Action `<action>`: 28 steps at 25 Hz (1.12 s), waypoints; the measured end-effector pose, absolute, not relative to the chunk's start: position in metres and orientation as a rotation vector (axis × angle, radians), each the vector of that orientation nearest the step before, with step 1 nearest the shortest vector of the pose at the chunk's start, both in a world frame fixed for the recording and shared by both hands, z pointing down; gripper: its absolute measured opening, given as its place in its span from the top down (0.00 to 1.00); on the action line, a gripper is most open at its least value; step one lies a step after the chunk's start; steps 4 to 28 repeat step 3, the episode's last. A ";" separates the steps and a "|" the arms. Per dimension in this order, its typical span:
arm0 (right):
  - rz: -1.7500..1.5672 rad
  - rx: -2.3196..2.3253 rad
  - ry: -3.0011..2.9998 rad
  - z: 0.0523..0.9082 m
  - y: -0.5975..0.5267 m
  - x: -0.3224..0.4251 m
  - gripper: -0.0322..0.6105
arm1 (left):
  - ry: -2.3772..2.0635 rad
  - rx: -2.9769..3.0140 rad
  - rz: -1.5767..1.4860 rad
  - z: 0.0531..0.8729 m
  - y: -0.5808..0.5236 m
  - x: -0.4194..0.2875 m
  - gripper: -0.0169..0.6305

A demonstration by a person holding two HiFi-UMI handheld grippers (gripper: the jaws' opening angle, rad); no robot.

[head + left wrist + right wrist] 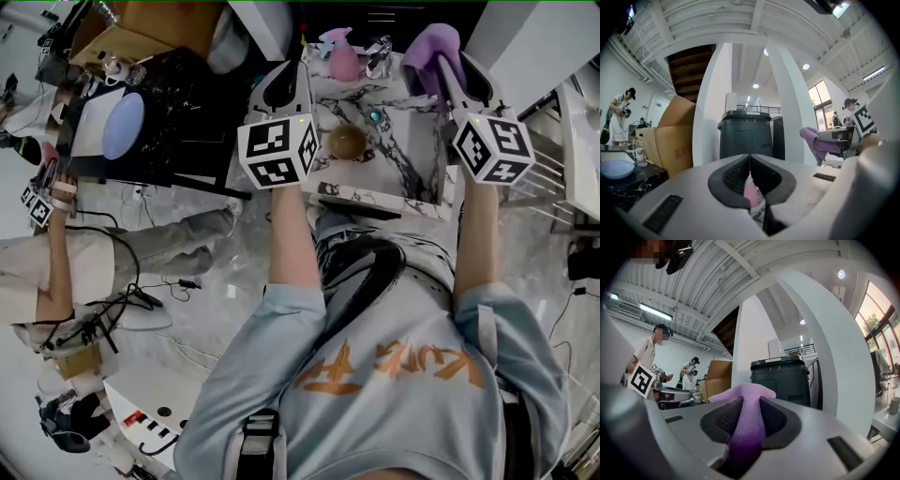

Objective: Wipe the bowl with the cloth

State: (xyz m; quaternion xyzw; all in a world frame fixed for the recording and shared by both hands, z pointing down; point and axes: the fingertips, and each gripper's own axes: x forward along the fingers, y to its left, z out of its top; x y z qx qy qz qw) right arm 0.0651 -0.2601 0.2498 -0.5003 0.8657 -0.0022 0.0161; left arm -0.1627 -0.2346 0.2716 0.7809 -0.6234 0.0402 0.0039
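You hold one gripper in each hand over the marble surface [417,155]. The brown bowl [347,142] stands on this surface. In the head view it lies between your two grippers, and nothing touches it.

The left gripper [292,73] is just to the left of the bowl. Its jaws are closed, pad against pad, and they grip nothing. In the left gripper view there is only a narrow slit below the pads. Through it you see a part of the pink spray bottle [750,193], which is beyond the jaws and not between them.

The right gripper [442,64] is to the right of the bowl and apart from it. Its jaws are closed on the purple cloth [428,45]. In the right gripper view the cloth is pinched between the two pads, and a fold of it bulges out past the tips. In the head view the cloth makes a bunch over the far end of this gripper, beyond the bowl and to its right.

The pink spray bottle stands behind the bowl, near the far edge of the surface. Far to the left of the bowl, a black surface [178,141] carries a pale blue plate [122,125]. Another person [56,272] stands near it.
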 end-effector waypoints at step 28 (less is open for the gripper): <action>-0.004 -1.564 2.691 0.251 -0.261 0.070 0.76 | -1.945 2.453 0.116 0.271 -0.237 -0.159 0.93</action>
